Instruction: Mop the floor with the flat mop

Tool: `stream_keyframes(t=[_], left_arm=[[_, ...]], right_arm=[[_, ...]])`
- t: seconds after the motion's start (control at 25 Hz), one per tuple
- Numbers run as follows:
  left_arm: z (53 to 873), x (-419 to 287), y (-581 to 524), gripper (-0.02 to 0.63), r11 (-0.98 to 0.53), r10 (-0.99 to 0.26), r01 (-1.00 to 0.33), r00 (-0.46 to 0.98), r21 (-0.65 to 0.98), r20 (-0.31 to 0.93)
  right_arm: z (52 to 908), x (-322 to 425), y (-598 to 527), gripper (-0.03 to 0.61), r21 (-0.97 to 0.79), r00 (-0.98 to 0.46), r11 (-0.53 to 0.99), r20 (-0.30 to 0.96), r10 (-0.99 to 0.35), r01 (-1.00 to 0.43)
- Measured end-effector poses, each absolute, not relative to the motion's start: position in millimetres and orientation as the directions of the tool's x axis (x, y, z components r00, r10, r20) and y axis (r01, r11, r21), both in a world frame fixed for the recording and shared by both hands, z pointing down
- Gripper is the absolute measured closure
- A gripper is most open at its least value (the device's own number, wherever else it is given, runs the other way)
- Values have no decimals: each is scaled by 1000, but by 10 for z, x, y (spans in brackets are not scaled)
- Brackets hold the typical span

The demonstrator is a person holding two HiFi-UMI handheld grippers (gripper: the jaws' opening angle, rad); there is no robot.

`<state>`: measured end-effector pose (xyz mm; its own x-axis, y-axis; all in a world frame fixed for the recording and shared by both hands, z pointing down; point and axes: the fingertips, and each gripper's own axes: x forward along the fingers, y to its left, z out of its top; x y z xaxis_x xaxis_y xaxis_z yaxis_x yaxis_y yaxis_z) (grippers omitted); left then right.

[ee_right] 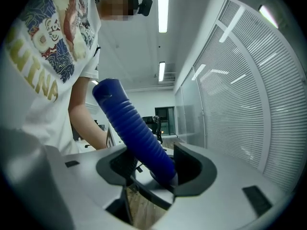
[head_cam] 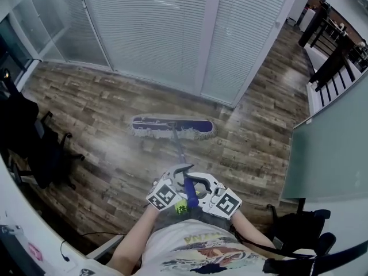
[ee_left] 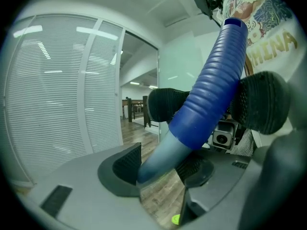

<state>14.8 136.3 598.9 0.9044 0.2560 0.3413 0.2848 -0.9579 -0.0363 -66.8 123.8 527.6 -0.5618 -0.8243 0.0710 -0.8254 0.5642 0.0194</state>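
Obs., standing by:

- Flat mop [head_cam: 172, 128]: mop head lies flat on the wood-plank floor [head_cam: 98, 105], long side across the room, ahead of the person. It is near the blind-covered glass wall [head_cam: 155, 27] but apart from it. Blue top, pale fringe round the edge.
- Grey shaft [head_cam: 179, 147] rises from mid-head back toward the person and ends in a blue ribbed grip [head_cam: 190, 193] at waist level.
- Left gripper [head_cam: 174, 176]: the lower hold. In the left gripper view its jaws [ee_left: 160, 169] are clamped on the grey shaft [ee_left: 160, 158], just below where the blue ribbed grip [ee_left: 211, 87] starts. Pads bear on both sides, and floor planks show underneath.
- Right gripper [head_cam: 199, 184]: the upper hold, just beside the left, marker cubes nearly touching. In the right gripper view its jaws [ee_right: 156, 169] are clenched on the blue ribbed grip [ee_right: 134, 128], which slants up-left across the frame toward the person's printed T-shirt [ee_right: 43, 66].
- Both grippers sit close in front of the person's T-shirt [head_cam: 201, 249], forearms bent in.
- Surroundings: black office chair [head_cam: 43, 148] at the left edge, well apart from the mop head. Frosted glass partition [head_cam: 328, 148] on the right. Second dark chair [head_cam: 302, 229] at lower right.
- Pale sheen on the planks left of the mop head; can't tell wet from glare.
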Motion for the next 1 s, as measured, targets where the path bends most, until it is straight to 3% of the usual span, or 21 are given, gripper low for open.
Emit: stream_keyframes(t=[0.2,0.76,1.0], left_arm=[[6000,435,867,431,-957,253,286,904,-49,344],[6005,1881,-892,434,-962,229,270,893,-53,387],[6022,2081,-1341,433,-967,218,252,891,-33,398]], right_arm=[[5231,-388,736,356,11,-569,569,21,-822,-822],[5278,1105,-980,353,-103,-563,557,35,-826,-824],[5310,1300,-1426,353,-88,-576,570,71,-815,-817]])
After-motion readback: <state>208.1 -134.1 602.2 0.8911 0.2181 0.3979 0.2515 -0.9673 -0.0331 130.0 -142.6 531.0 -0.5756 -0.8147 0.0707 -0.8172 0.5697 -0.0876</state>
